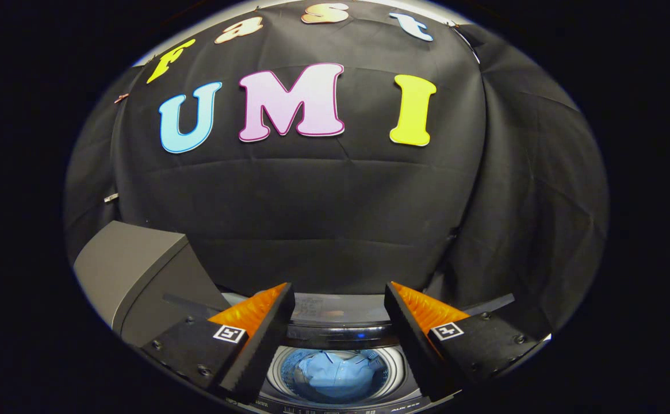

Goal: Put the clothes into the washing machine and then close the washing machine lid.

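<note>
A gripper (339, 322) sits low in the frame with its two fingers spread wide, released and holding nothing. Between them, at the bottom centre, the round drum of a top-loading washing machine (337, 336) lies open. Light blue clothes (335, 374), apparently a shirt, rest inside the drum. At lower left a grey panel (127, 276), possibly the raised lid, tilts upward. Black cloth (311, 218) fills the background.
</note>
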